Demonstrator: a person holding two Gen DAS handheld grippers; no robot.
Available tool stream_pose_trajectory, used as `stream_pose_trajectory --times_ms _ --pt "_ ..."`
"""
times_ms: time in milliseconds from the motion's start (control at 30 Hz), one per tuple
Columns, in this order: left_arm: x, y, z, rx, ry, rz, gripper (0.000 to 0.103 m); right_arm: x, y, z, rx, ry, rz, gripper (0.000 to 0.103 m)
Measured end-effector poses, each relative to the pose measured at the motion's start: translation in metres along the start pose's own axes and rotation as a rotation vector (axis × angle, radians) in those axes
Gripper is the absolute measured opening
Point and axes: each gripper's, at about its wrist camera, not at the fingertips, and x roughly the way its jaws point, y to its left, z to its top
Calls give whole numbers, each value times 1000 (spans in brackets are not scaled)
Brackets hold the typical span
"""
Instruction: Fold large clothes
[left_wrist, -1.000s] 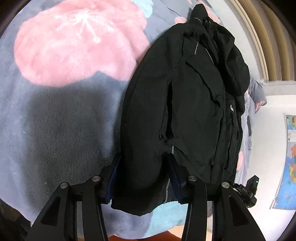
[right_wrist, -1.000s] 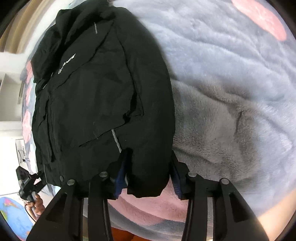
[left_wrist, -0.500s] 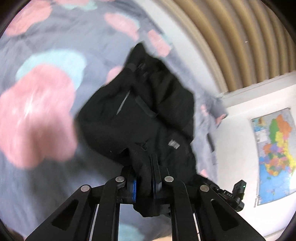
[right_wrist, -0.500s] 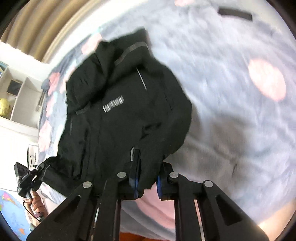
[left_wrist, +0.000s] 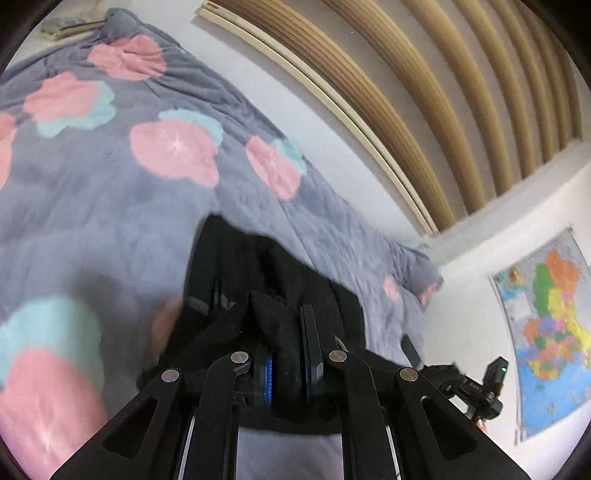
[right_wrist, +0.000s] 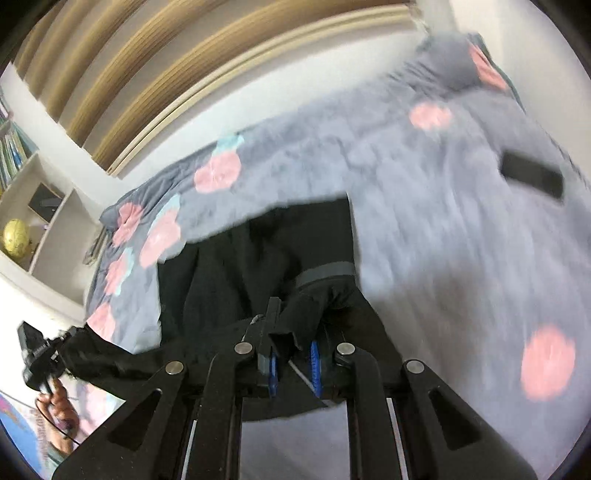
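Both grippers raised since earlier frame, hem lifted off blanket (left_wrist: 110, 206). Left gripper (left_wrist: 284, 332) and right gripper (right_wrist: 291, 328) clamped on black jacket (right_wrist: 229, 266). Collar end lies ahead on bed; long axis runs away from both.

Both cams are sitting right behind their tools, looking fwd along the fingers, fisheye so edges are bending hard. Left wrist cam is riding low over the bed (left_wrist: 110, 206), tilting up twd the slatted wall (left_wrist: 424, 110) and the map (left_wrist: 546, 325) off to the right; black jacket (left_wrist: 280, 280) is filling the near center. Right wrist cam is doing the mirror thing, facing the same wall (right_wrist: 129, 74) w/ shelves (right_wrist: 40, 206) at left. Both views are sharing the jacket (right_wrist: 258, 258), blanket and wall, and each is catching the other tool at its edge: right tool (left_wrist: 476, 391), left tool (right_wrist: 37, 358).
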Motion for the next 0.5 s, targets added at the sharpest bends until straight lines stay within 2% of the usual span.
stream_pose_trajectory --times_ms 167,267,333,400,500 --pt "87 25 61 -46 8 61 13 75 5 78 17 17 -66 16" --pt "137 45 76 -93 39 118 16 133 -1 103 21 70 -104 17" --pt "169 59 78 -118 73 166 17 172 -10 109 48 123 -112 21" --pt "200 72 76 -108 124 230 19 207 -23 108 95 169 -118 22" --pt "230 86 68 -89 181 255 19 249 -41 100 171 230 -102 22"
